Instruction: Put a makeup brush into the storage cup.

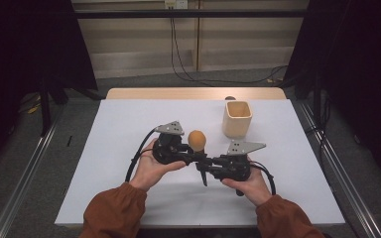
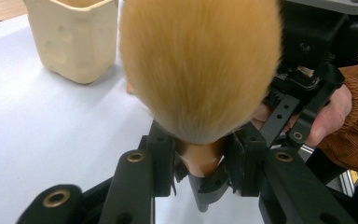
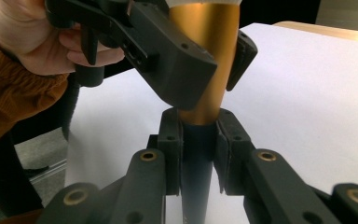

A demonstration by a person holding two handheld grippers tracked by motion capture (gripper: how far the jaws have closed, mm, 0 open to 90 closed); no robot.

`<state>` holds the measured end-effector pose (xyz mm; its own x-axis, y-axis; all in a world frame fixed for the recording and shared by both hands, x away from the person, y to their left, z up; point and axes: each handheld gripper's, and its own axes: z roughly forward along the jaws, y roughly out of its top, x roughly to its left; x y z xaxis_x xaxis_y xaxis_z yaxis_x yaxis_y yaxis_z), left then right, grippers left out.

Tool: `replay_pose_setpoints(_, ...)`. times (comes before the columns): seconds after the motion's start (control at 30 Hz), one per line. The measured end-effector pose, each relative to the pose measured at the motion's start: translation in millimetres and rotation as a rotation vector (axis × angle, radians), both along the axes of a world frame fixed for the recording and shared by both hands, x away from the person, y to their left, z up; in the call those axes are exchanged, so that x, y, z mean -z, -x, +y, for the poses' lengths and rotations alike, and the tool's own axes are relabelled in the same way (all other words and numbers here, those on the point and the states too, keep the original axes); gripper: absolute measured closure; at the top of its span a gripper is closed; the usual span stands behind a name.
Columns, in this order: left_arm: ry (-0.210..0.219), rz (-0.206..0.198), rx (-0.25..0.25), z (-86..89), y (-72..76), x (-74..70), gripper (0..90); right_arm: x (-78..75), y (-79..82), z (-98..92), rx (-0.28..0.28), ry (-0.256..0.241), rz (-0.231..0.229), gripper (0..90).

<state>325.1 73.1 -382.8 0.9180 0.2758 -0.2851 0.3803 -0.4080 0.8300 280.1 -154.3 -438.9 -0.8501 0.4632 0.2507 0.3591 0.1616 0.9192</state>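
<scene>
A makeup brush with a fluffy orange head [image 1: 197, 140] stands upright between my two grippers, over the middle of the white table [image 1: 124, 129]. In the left gripper view the bristles [image 2: 200, 65] loom close, and my left gripper [image 2: 200, 161] is shut on the gold ferrule just below them. My right gripper [image 3: 198, 140] is shut on the brush's dark handle [image 3: 196, 172], right under the gold ferrule [image 3: 205, 60]. From above, the left gripper [image 1: 197, 156] and right gripper [image 1: 206, 165] meet tip to tip at the brush.
A cream square cup [image 1: 237, 119] stands upright and open at the back right of the table, a short way beyond the brush; it is also seen in the left gripper view [image 2: 72, 37]. Metal rails run along both sides of the table.
</scene>
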Motion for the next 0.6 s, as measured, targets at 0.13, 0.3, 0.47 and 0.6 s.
replay_pose_setpoints(0.13,0.015,0.005,-0.008,1.2,0.3,2.7,66.0,0.0,0.1,-0.4,-0.004,0.006,-0.001,74.8)
replay_pose_setpoints(0.3,0.028,0.001,-0.013,1.4,1.0,3.7,65.7,-0.3,0.1,-0.7,-0.003,0.007,-0.007,74.9)
replay_pose_setpoints(0.47,0.052,0.007,-0.026,1.7,1.3,4.5,63.1,-0.7,0.4,-1.4,0.001,0.012,-0.017,74.9)
replay_pose_setpoints(0.6,0.053,0.006,-0.041,3.6,0.9,4.8,57.4,-1.0,-0.2,-3.3,0.007,0.007,-0.021,74.9)
